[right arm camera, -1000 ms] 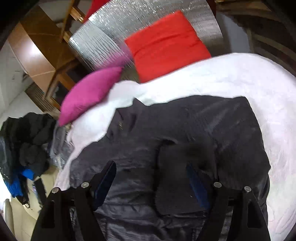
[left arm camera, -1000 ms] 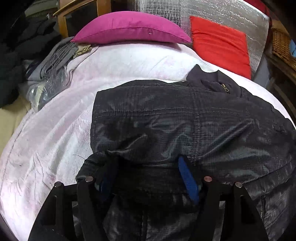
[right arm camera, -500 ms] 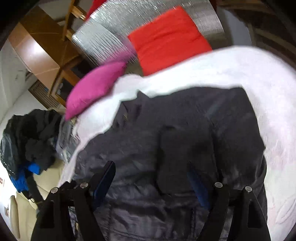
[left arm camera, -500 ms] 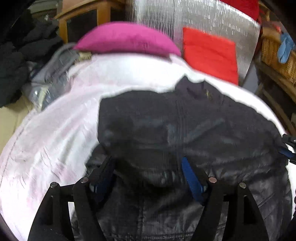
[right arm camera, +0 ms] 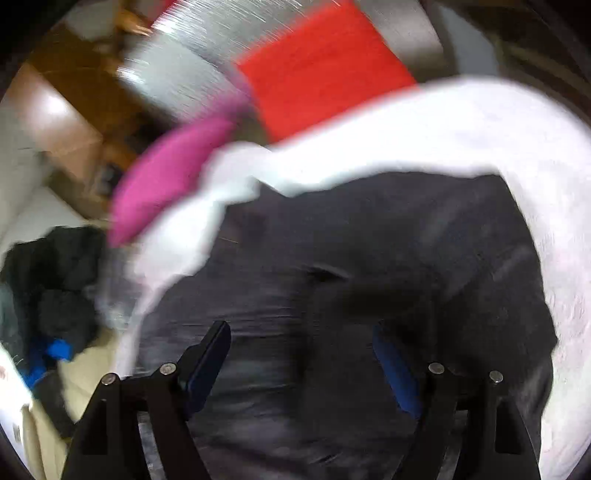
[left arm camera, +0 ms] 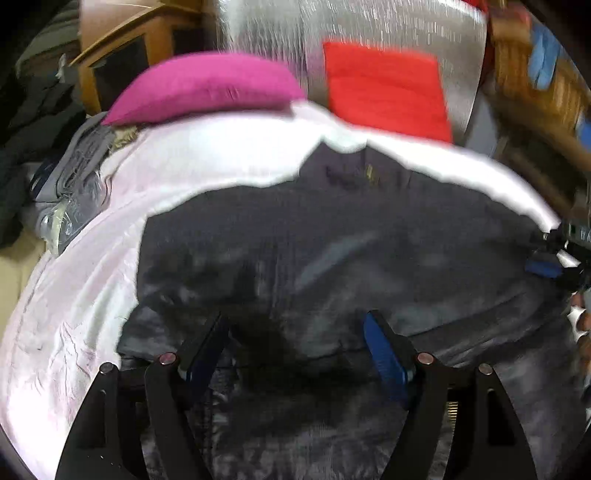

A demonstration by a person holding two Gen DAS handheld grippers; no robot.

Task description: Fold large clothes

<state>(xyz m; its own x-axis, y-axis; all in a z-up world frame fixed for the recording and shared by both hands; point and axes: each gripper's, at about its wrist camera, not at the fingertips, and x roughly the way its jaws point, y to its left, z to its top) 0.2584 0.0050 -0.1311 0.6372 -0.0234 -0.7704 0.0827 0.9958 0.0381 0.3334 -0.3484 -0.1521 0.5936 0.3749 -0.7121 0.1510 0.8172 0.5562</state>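
Both grippers, left (left arm camera: 295, 343) and right (right arm camera: 303, 354), hover with fingers released, gripping nothing; shiny black quilted jacket (left arm camera: 332, 251) lies spread beyond them on the white bedspread (left arm camera: 92, 295), probably for folding.

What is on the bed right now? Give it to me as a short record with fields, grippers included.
garment: black jacket, spread on the bed, collar toward the pillows
surface: white bed cover
pillows: magenta pillow and red pillow at the far end
backdrop: silver foil panel behind the pillows
side clutter: dark clothes pile off the bed
left gripper: open, over the jacket, nothing gripped
right gripper: open, over the jacket, nothing gripped
image quality: motion-blurred
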